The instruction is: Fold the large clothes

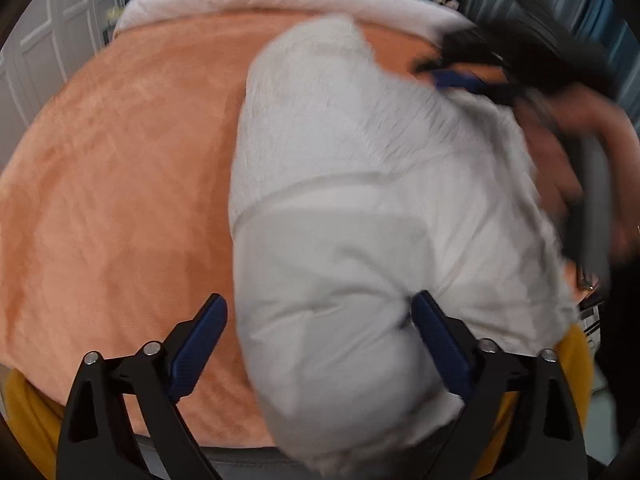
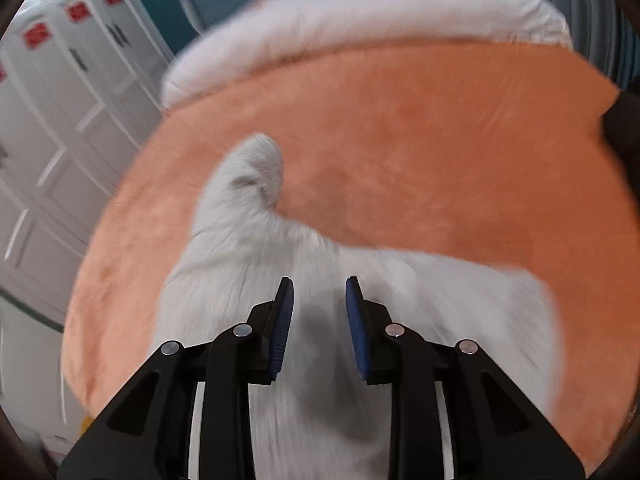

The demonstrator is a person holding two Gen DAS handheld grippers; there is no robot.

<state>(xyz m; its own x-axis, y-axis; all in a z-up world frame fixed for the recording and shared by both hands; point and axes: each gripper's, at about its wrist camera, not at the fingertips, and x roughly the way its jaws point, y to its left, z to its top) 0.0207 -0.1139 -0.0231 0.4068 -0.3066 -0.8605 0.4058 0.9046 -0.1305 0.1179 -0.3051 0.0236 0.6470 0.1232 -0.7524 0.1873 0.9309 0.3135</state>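
Observation:
A large white garment (image 1: 360, 208) lies partly folded on an orange blanket (image 1: 120, 168) that covers a bed. My left gripper (image 1: 320, 312) is open, its blue pads wide apart over the garment's near end. The right gripper (image 1: 464, 80) shows blurred at the garment's far right edge in the left wrist view, held by a hand. In the right wrist view my right gripper (image 2: 319, 292) is open just above the white garment (image 2: 256, 248), nothing between its pads. A sleeve (image 2: 260, 160) sticks out over the blanket (image 2: 440, 152).
A white duvet or pillow (image 2: 360, 12) lies along the bed's far end. White panelled cupboard doors (image 2: 52, 120) stand to the left. A yellow cloth (image 1: 28, 412) hangs at the bed's near edge. Both views are motion-blurred.

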